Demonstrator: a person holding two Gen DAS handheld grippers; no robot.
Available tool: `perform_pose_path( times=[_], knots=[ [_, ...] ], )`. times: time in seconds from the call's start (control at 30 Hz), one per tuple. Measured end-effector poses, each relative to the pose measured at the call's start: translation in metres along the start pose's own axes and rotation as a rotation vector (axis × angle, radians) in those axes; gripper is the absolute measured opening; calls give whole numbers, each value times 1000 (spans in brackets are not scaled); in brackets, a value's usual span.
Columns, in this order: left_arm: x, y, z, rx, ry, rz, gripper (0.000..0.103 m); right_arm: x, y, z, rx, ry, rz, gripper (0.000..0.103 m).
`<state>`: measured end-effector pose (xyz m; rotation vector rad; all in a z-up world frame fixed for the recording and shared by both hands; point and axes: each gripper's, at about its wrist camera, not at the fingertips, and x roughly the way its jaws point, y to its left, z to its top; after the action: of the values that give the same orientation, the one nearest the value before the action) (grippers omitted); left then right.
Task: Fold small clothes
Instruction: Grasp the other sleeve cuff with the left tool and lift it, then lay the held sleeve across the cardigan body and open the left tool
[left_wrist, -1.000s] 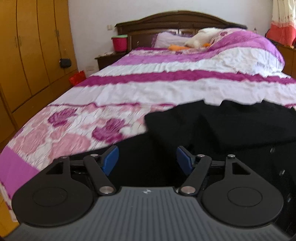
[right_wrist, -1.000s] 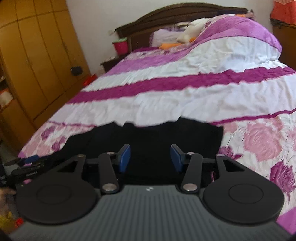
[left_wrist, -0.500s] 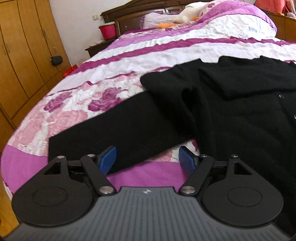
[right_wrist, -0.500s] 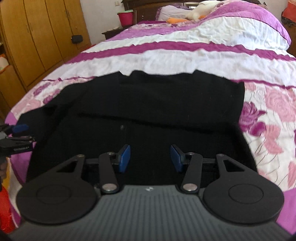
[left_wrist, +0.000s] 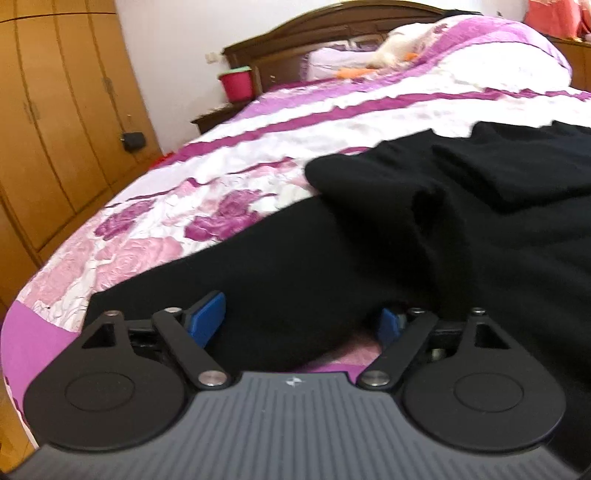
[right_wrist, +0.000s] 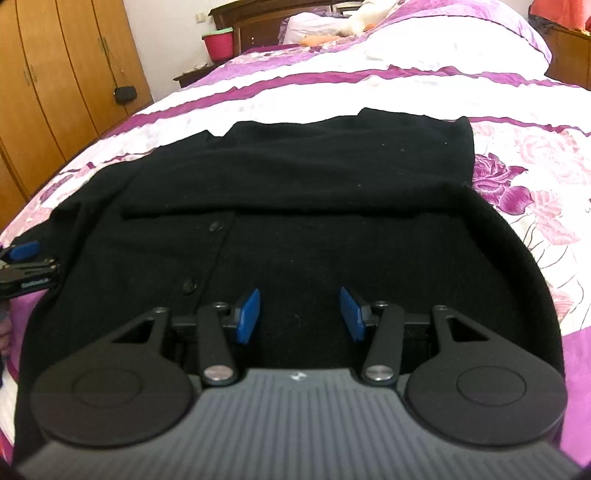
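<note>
Black cardigan (right_wrist: 295, 206) spread flat on the flowered purple-and-white bedspread (right_wrist: 535, 192), near the foot of the bed, top part folded down across the body. Seen whole only from the right wrist view: button placket with two dark buttons (right_wrist: 190, 285) left of centre, folded band across the middle, far edge against the white stripe of the cover. Seen from the left wrist view as a long sleeve (left_wrist: 258, 266) stretching toward the camera, with the cardigan's folded mass (left_wrist: 480, 192) rising to the right; buttons not visible there. Left gripper (left_wrist: 301, 323) low over the sleeve end, jaws spread wide with the black cloth lying between the blue pads, pads not pressing it. Right gripper (right_wrist: 299, 314) over the lower body of the cardigan, jaws parted at a middling width, nothing pinched. Left gripper's blue tip (right_wrist: 24, 251) also caught at the left edge of the right wrist view, beside the sleeve. Only in the left view in full: dark headboard (left_wrist: 332, 44) behind the pink bucket (left_wrist: 238, 83). Wooden wardrobe (right_wrist: 66, 74) along the left in both.
</note>
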<state>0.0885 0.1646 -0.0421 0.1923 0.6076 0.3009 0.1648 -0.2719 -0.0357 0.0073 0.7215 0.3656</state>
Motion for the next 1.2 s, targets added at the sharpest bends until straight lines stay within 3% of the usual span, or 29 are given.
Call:
perform_pose_path(
  times=[0.1, 0.17, 0.23, 0.33, 0.6, 0.8, 0.93, 1.03, 1.2],
  knots=[
    [2, 4, 1, -16, -9, 52, 59, 0, -1, -1, 4, -10, 2, 50],
    [4, 8, 1, -23, -13, 108, 37, 0, -1, -2, 9, -14, 3, 50],
    [5, 15, 0, -41, -15, 160, 28, 0, -1, -3, 14, -16, 5, 50],
    [3, 36, -1, -145, -23, 198, 16, 0, -2, -4, 17, -18, 8, 50],
    [-15, 79, 8, -309, -125, 371, 12, 0, -2, -3, 27, -21, 7, 50],
    [-23, 112, 15, -515, -143, 345, 11, -1, -4, -3, 45, -19, 14, 50],
    [-33, 115, 18, -555, -179, 377, 11, -2, -6, -2, 65, -16, 21, 50],
    [-38, 112, 23, -560, -197, 343, 11, -2, -7, -2, 77, -15, 25, 50],
    [-40, 112, 36, -673, -202, 145, 11, -4, -6, -1, 90, -13, 28, 50]
  ],
)
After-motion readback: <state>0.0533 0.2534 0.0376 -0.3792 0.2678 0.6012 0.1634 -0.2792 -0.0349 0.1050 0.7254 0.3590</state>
